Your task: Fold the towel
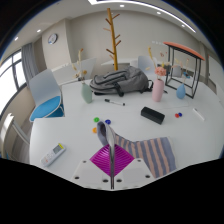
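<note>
A: Towel count and position?

B: One towel (pixel 148 152), grey with pinkish stripes. It lies on the white counter (pixel 70 125), rumpled, a corner raised toward the claw (pixel 111 160).

A: Claw state?

B: Two fingers, each with a magenta pad (pixel 103 158). The pads sit close together with the raised towel corner just above them. Whether they pinch the cloth cannot be told; the contact is hidden.

A: Other items on the counter, counted.

B: One grey backpack (pixel 118 80), lying flat at the far side. One pink cup (pixel 159 90) to its right, one green cup (pixel 87 97) to its left. One black box (pixel 152 116) between the pink cup and the towel. One black pen (pixel 115 103) just in front of the backpack. Several small coloured pieces: one group near the claw (pixel 100 124), one group right of the black box (pixel 178 116). Exact number not legible. One flat whitish object (pixel 54 153) near the counter edge, left of the claw; kind unclear.

A: Beyond the counter?

B: One wooden coat stand (pixel 112 38), upright behind the backpack. One blue chair (pixel 45 103) at the left. One small frame table with a red top (pixel 183 60) at the right. One round wall clock (pixel 52 38). Windows at far left.
</note>
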The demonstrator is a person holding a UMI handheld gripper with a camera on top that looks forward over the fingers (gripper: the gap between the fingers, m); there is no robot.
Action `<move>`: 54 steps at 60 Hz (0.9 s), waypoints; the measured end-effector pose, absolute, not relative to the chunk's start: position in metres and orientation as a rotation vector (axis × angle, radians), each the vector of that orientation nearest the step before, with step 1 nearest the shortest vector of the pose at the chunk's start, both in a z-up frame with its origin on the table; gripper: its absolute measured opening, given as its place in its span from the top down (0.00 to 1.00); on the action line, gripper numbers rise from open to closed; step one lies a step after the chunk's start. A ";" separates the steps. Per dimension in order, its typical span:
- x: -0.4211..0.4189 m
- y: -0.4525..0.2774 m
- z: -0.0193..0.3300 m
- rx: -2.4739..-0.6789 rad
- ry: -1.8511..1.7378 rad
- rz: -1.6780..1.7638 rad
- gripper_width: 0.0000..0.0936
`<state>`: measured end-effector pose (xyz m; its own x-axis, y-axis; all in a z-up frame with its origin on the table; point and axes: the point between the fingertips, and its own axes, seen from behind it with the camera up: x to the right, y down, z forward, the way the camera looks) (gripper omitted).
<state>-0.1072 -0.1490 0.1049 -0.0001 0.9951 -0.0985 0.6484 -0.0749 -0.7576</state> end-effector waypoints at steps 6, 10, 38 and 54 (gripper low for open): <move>-0.108 -0.097 0.125 -1.746 -1.646 0.850 0.99; -0.110 -0.058 0.129 -1.734 -1.616 0.816 0.98; -0.093 0.072 0.055 -1.808 -1.618 0.571 0.16; -0.020 -0.002 0.188 -1.681 -1.685 0.625 0.09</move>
